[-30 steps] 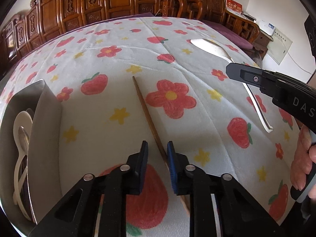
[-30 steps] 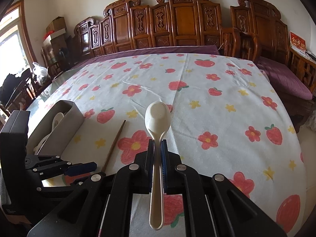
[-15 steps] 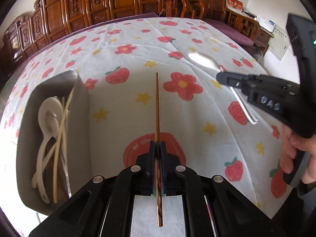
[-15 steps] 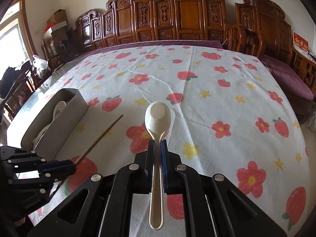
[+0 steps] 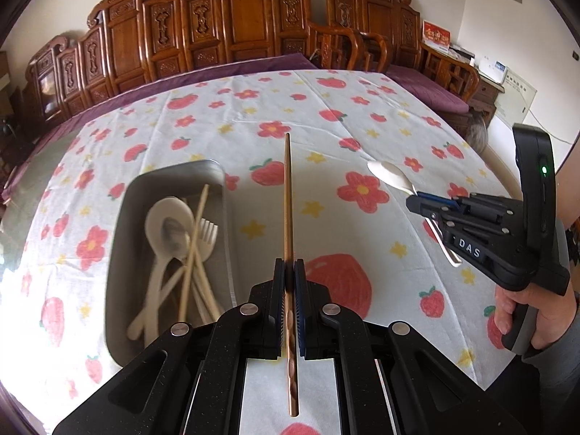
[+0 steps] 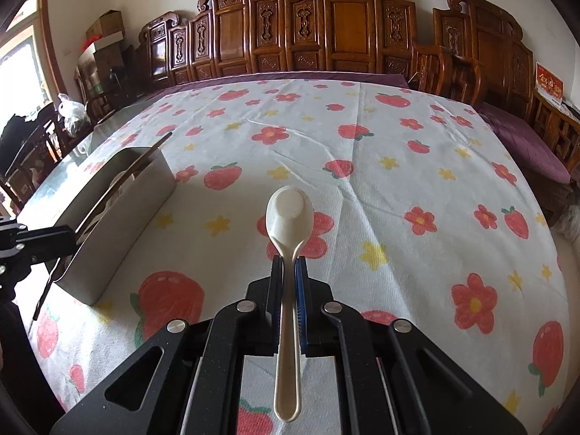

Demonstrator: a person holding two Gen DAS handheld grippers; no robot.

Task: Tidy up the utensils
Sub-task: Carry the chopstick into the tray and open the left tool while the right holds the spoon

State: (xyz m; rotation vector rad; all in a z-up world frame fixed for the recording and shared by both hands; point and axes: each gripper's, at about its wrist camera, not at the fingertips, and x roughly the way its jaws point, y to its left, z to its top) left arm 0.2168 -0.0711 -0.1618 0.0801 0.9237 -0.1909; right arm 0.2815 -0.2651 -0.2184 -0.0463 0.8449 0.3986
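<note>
1. Left-wrist view: at far left a grey metal tray [image 5: 119, 239] sits on the bench [image 5: 362, 116], already holding pale spoons, a fork and light chopsticks, so much of the sorting looks done.
2. Just right of the tray, the left hand-held gripper [image 5: 289, 272] is clamped tight on a brown chopstick [image 5: 288, 195], which is lifted clear of the floral cloth and points away from the camera.
3. Further right, the right hand-held gripper [image 5: 422, 203] is closed on the handle of a cream spoon [image 5: 389, 175], also in the air.
4. What is left, I judge: carry both pieces over the tray wall and release them; no other loose utensil shows on the cloth.
5. Carved wooden chairs [image 6: 344, 25] ring the far side, well apart. The two tools heading for one tray could crowd each other.
</note>
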